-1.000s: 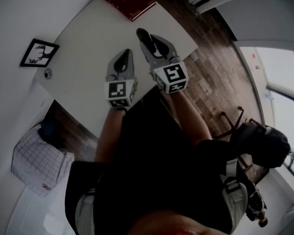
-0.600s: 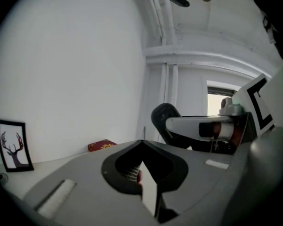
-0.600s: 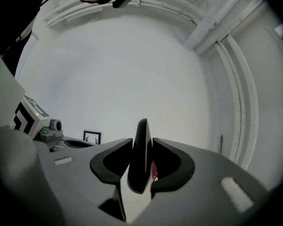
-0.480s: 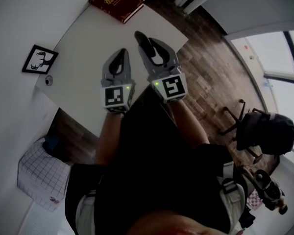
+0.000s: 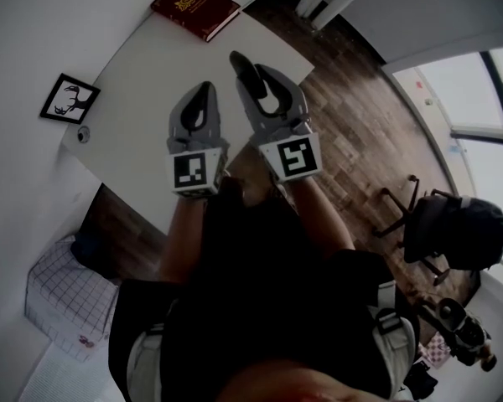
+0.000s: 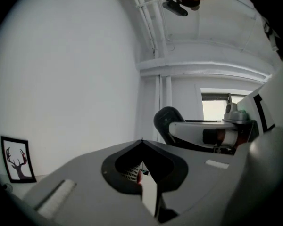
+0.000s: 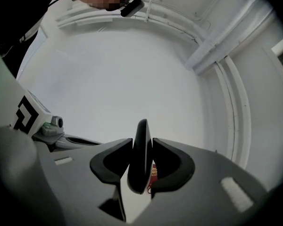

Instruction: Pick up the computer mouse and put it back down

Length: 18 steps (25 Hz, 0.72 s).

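Both grippers stand side by side in the upper middle of the head view, pointing toward the top of the frame. The left forearm [image 5: 184,234] and the right forearm [image 5: 325,214] come up from below. The left gripper [image 5: 204,92] has its jaws closed together, tip on tip. The right gripper [image 5: 256,72] keeps its jaws partly apart, clamped on the black computer mouse [image 7: 141,159].

Daylight comes from the window [image 5: 453,90] at the right of my head view, blown out to white, while my dark clothes [image 5: 260,308] below sink to near-black. The desk [image 5: 142,99] is lit evenly. Both gripper views bend hard at their rims and go black in the corners. The white wall [image 7: 132,79] shows no glare, and my right hand-held gripper [image 7: 142,139] looks slightly soft up close.
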Each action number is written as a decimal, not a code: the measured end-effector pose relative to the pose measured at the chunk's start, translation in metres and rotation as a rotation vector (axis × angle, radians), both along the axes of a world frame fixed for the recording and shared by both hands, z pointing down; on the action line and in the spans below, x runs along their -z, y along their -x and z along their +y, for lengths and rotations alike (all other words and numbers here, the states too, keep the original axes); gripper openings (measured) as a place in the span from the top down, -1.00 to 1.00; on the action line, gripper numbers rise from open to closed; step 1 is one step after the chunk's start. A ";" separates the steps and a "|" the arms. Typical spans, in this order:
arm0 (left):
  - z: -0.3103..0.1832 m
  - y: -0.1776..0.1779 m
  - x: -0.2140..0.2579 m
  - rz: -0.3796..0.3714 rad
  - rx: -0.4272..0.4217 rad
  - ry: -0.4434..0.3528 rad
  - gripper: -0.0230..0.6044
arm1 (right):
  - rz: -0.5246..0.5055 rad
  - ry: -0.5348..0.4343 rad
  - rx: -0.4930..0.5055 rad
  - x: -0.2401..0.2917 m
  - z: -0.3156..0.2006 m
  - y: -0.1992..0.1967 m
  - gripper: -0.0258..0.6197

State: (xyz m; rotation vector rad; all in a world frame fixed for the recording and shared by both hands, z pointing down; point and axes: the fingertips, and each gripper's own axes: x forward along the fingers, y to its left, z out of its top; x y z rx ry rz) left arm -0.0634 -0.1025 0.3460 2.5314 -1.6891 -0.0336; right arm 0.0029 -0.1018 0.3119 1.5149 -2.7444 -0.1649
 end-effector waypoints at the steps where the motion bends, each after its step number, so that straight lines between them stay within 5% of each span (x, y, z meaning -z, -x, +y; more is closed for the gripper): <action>1: 0.002 -0.002 0.004 -0.004 0.009 -0.011 0.93 | -0.005 -0.012 0.010 0.004 0.003 -0.002 0.47; 18: 0.098 -0.113 0.052 -0.039 0.135 -0.109 0.93 | -0.091 -0.124 0.145 0.048 0.100 -0.109 0.47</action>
